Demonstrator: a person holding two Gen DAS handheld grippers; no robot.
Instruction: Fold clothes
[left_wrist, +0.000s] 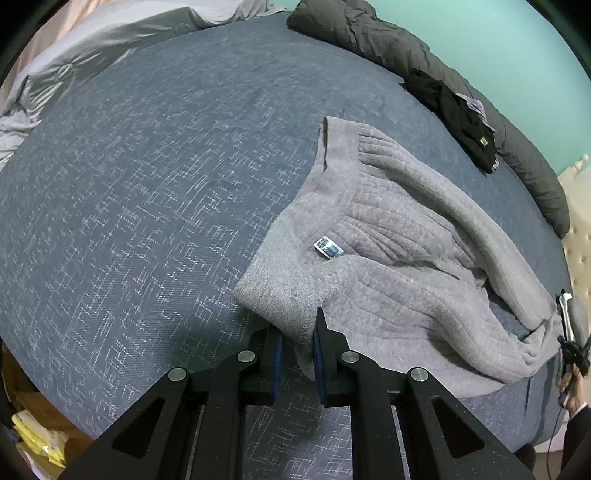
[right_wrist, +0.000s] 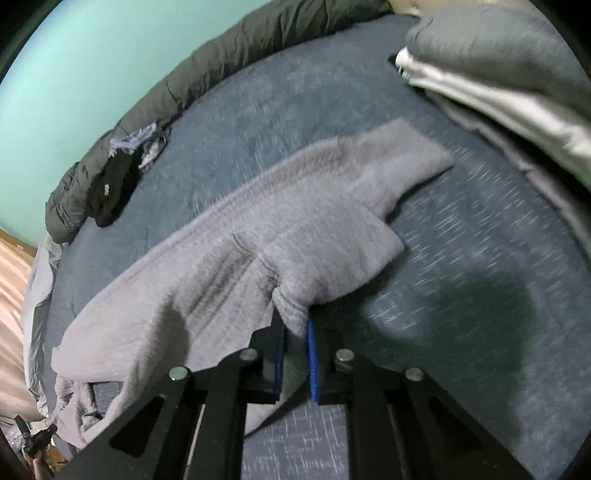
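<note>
A grey ribbed knit sweater lies spread on the blue patterned bed cover, with a small label showing near its collar. My left gripper is shut on the near corner of the sweater, and the cloth is pinched between the blue pads. In the right wrist view the same sweater stretches away to the left. My right gripper is shut on a bunched fold of its near edge. That view is blurred.
A black garment lies beside a dark rolled duvet along the bed's far edge by the teal wall. Grey bedding is heaped at the far left, and folded grey bedding sits at the right. Yellow packets lie off the bed.
</note>
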